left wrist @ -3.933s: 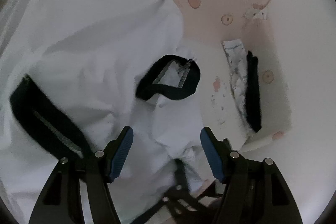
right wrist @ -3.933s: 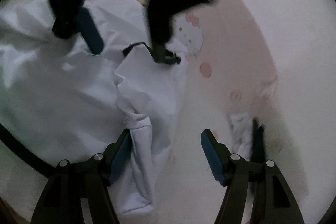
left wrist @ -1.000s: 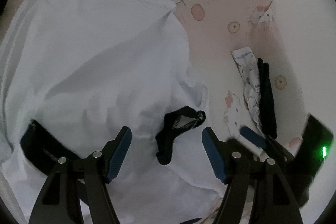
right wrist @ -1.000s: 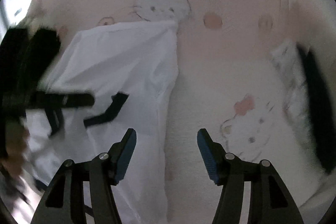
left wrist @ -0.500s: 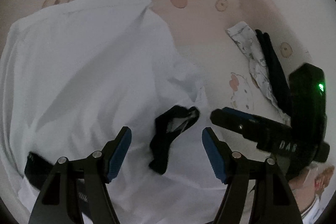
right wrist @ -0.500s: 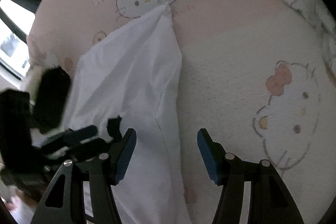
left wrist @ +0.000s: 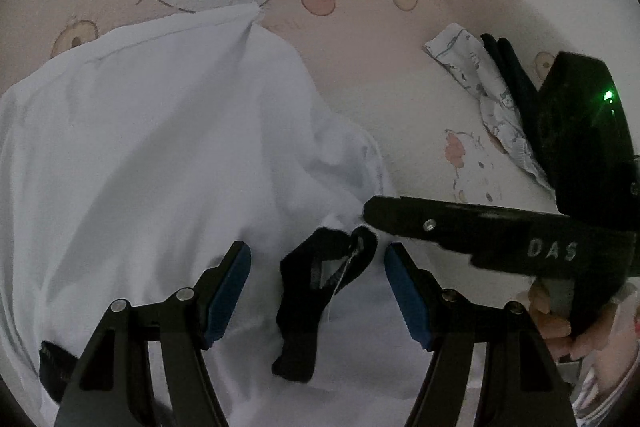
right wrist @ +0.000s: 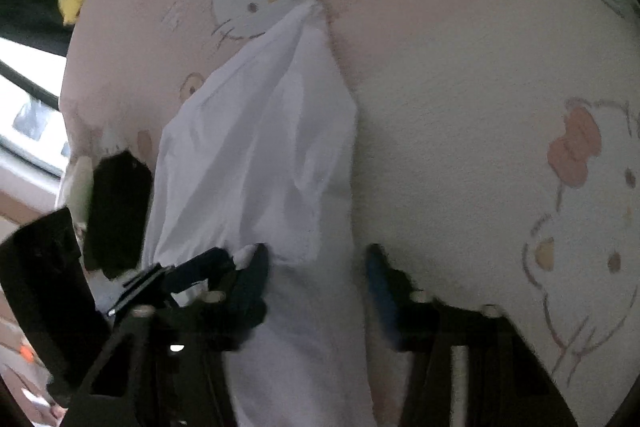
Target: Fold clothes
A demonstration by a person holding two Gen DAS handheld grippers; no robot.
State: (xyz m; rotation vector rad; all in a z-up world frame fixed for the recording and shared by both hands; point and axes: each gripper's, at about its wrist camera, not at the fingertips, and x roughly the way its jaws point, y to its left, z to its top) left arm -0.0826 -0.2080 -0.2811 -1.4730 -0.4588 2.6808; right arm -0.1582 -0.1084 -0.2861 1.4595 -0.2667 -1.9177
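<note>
Lying across a pink cartoon-cat blanket [left wrist: 360, 39], the white garment [left wrist: 160, 155] is the landmark for everything else: one corner of it points up onto a printed cat face, and its bulk spreads down toward both cameras. A black collar [left wrist: 316, 291] (twisted into a loose loop) sits on the garment's near part, between the blue pads of the left gripper [left wrist: 318, 291], whose jaws stand wide apart and touch nothing. Another black band [left wrist: 56, 367] shows at the garment's lower left edge. Reaching in from the garment's right side, the right gripper [left wrist: 366, 213] has its tip at the cloth just above the collar. In its own view, the right gripper [right wrist: 316, 275] is blurred; its jaws have just been closing, with a strip of the white cloth lying between them, and the pads are not seen pressing on it. A hand [left wrist: 556, 323] grips that tool's handle, off the garment's right edge. Farther right of the garment, well apart from it, a patterned folded cloth [left wrist: 480, 95] lies beside a dark folded item [left wrist: 508, 67].
</note>
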